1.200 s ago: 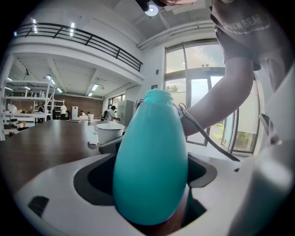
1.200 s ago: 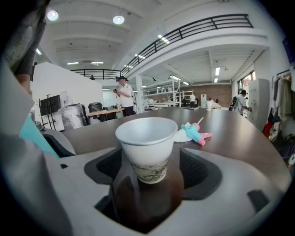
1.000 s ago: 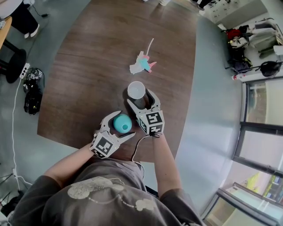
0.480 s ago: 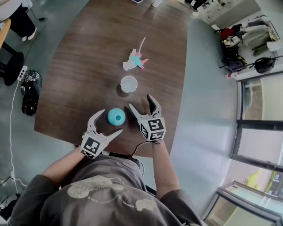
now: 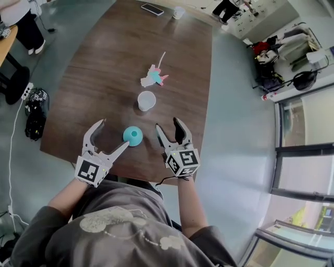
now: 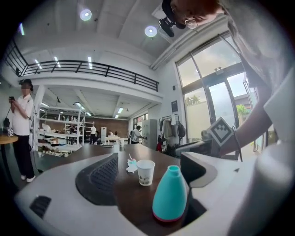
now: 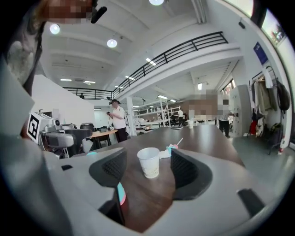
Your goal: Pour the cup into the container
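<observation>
A white paper cup (image 5: 146, 100) stands upright mid-table, and a teal bottle-shaped container (image 5: 132, 135) stands nearer me. My left gripper (image 5: 112, 134) is open, its right fingertip just beside the container without touching it. In the left gripper view the container (image 6: 169, 196) stands ahead between the spread jaws, with the cup (image 6: 145, 172) behind it. My right gripper (image 5: 168, 125) is open and short of the cup; its jaws have just been closing a little, with nothing between them. Its own view frames the cup (image 7: 149, 162) beyond the jaws.
A pastel unicorn toy (image 5: 153, 77) lies past the cup on the brown wooden table (image 5: 104, 68). A phone (image 5: 152, 9) and a small cup (image 5: 179, 11) sit at the far end. A black bag (image 5: 35, 109) lies on the floor to the left.
Both grippers have drawn back toward me and away from the table. The right one let go of the cup and the left one came off the container; both objects stay standing.
</observation>
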Demonstrator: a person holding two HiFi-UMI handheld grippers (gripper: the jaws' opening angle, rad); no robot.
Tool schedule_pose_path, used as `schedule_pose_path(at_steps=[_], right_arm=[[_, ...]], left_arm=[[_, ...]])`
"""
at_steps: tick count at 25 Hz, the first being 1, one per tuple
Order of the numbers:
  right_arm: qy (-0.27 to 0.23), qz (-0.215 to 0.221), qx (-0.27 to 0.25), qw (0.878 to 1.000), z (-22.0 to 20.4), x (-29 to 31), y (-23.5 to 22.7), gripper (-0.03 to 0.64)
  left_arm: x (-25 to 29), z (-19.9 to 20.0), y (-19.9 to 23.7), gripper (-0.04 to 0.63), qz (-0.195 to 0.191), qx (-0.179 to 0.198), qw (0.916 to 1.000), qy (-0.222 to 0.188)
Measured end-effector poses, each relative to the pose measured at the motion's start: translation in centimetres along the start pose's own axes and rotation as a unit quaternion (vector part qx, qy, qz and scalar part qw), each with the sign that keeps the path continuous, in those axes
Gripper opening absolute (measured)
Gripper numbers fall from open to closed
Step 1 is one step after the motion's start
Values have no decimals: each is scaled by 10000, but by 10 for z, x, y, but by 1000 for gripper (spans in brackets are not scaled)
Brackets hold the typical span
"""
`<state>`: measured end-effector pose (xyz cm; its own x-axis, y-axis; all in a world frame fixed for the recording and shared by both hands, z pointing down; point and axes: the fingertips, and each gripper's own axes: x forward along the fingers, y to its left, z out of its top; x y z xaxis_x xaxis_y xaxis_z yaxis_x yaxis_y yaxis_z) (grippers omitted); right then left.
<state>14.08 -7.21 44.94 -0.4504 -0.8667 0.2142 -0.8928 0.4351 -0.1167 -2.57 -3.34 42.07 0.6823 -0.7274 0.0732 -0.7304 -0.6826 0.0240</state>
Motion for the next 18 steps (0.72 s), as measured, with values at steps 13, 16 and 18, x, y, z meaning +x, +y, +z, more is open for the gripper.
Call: schedule_pose_path(at_steps=[13,16,18], right_arm=[[-966,10,-74,9953,79,-15,33,150],[-1037,-269,-289,9938,91,-15,30,50],[-879,-508,-366,9942,89,-12,25,-12]], left_arm=[[14,54,25,91,513,-145,9984,-204],[20,59,33,12,673,-78,9974,-235],[25,64,36,8,729,-35,9970,-247]])
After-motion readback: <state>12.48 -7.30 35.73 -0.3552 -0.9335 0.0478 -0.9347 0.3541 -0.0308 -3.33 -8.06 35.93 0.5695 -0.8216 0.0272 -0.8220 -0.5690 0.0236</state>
